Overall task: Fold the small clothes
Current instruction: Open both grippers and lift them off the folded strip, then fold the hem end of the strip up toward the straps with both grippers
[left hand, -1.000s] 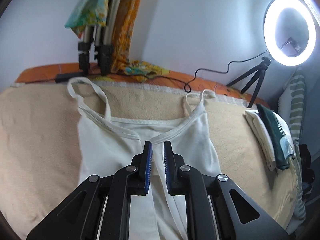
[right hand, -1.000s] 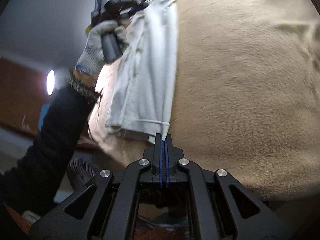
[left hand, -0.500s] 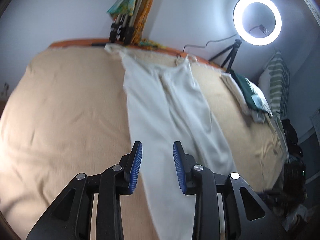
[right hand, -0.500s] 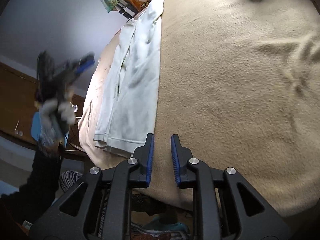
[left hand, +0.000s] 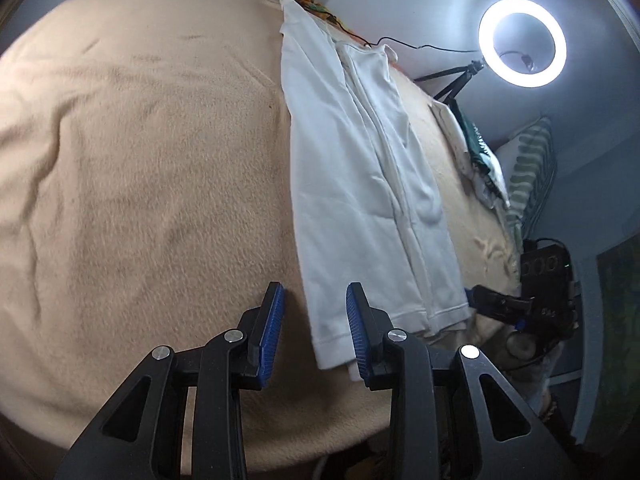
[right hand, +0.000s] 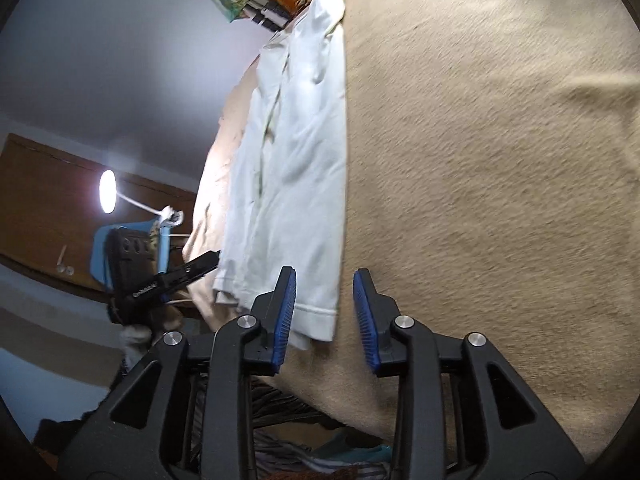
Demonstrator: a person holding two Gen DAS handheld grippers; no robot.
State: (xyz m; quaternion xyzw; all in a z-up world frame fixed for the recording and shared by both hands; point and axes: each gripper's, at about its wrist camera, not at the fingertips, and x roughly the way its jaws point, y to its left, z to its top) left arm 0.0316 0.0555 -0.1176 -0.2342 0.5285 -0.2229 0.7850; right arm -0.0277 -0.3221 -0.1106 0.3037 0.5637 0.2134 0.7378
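White camisole (left hand: 360,184) lies folded lengthwise into a long strip on the beige blanket (left hand: 140,184), running toward twelve o'clock; left gripper (left hand: 314,328) and right gripper (right hand: 325,314) fingers parted, empty, right just been opening.

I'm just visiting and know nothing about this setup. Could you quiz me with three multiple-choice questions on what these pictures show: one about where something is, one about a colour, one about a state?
1. Where does the white top lie?
A. On the tan blanket
B. On a hanger
C. On the floor

2. What colour are the pads on each tool's fingers?
A. Red
B. Blue
C. Yellow

3. How is the top arranged?
A. Crumpled in a ball
B. Spread out fully, straps apart
C. Folded lengthwise into a long strip

Answers:
1. A, it rests flat on the blanket in both views.
2. B, blue ribbed pads line the inner faces of the left tool and right tool.
3. C, overlapping layers and a long narrow shape show the fold.
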